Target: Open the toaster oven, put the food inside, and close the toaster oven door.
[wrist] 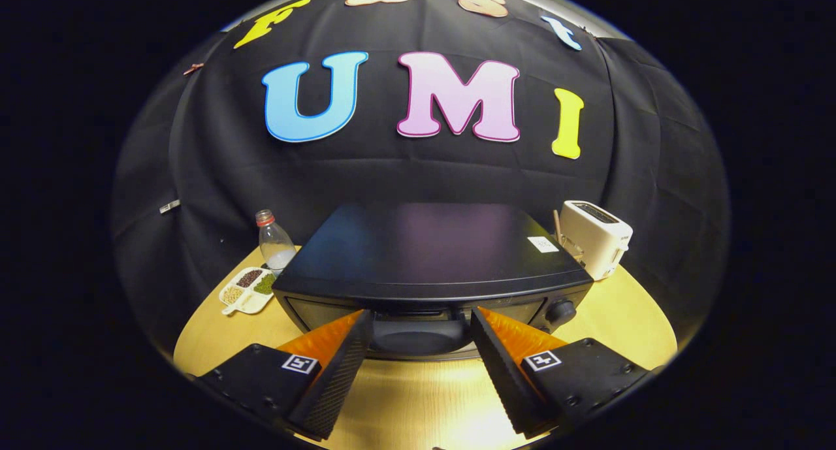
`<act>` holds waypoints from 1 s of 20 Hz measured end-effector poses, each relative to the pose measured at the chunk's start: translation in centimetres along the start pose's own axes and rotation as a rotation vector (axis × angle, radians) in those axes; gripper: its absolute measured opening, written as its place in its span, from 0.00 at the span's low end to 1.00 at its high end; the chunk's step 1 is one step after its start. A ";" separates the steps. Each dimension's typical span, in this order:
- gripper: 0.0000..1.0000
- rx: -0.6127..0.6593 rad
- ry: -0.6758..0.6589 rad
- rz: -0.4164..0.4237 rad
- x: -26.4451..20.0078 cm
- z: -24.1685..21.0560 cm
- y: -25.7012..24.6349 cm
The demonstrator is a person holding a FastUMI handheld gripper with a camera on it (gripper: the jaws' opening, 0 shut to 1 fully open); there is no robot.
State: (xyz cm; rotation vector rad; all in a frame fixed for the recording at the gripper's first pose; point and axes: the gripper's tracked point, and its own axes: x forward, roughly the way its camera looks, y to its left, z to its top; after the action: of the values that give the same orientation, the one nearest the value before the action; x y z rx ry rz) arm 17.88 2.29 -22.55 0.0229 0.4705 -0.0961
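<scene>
Far left, at about ten o'clock from the tool: a white divided dish [247,291] on the round wooden table [627,313], holding dark, green and pale grains or beans in separate compartments; exact contents too small to tell. Just behind it, at eleven o'clock, an upright clear plastic bottle [273,242] with a reddish cap, a little pale content at the bottom.

Dead ahead at twelve o'clock: the black toaster oven [431,257], seen from above and in front. Glossy top fully visible, with a small white sticker near its right rear corner, print unreadable. Front face mostly hidden under the overhanging top edge; only a thin strip of the door and glass visible, door apparently closed. Handle region hard to make out, dark against dark, lying between the fingertips. One round knob [560,311] visible at the oven's right front corner, partly cut off by the right finger. Interior not visible.

Tool [421,326] released, fingers spread wide, holding nothing. Left fingertip [356,332] and right fingertip [486,329] both overlapping the lower front of the oven; actual contact with the door impossible to confirm. Bare table between the fingers, brightly lit.

Far right, at two o'clock: a white pop-up toaster [595,238] standing just beside the oven's right rear corner, a thin light stick-like object behind it, unidentifiable.
</scene>
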 end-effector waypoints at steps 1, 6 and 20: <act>0.98 -0.006 -0.008 -0.010 0.2 0.2 -0.3; 0.98 0.009 0.016 -0.006 0.1 0.0 -0.1; 0.98 -0.027 0.193 0.023 -6.2 -9.3 -0.4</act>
State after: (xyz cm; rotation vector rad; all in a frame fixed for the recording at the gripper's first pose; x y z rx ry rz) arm 8.17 2.81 -27.99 0.0115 0.6637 -0.0649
